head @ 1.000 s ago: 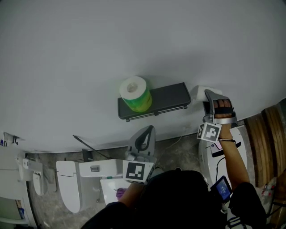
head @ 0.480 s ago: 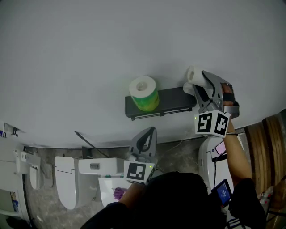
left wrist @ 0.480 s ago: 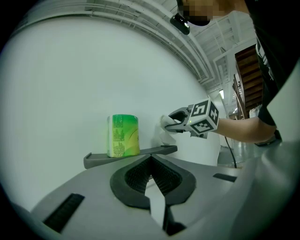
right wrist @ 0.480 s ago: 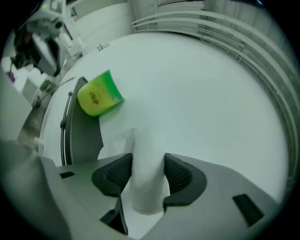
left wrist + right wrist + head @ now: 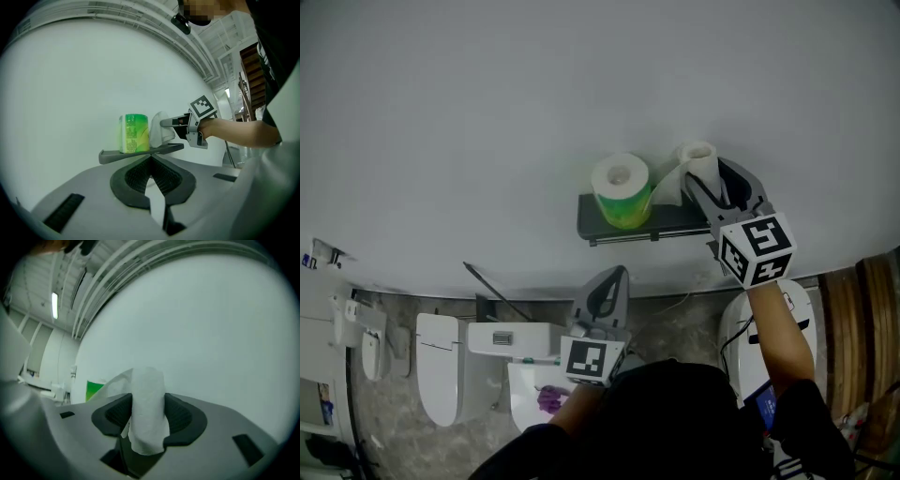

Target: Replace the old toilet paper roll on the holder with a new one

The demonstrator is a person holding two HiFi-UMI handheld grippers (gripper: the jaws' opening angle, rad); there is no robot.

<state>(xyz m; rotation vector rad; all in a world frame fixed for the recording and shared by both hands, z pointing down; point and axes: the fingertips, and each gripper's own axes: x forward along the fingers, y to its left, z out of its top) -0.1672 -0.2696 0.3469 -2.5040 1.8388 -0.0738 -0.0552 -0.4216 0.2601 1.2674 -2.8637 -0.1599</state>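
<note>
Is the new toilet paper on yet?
Not yet. The old roll is off, clamped in the right gripper above the shelf. The new green-wrapped roll stands on the shelf, untouched; the left gripper is shut and empty. Putting it on is left.

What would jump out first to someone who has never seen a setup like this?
The bright green-wrapped roll standing on a dark shelf against the plain pale wall catches the eye first. Just to its right, the right gripper, with its black-and-white marker cube, is clamped on a thin white roll with loose paper trailing. The left gripper waits lower down, shut and empty.
</note>
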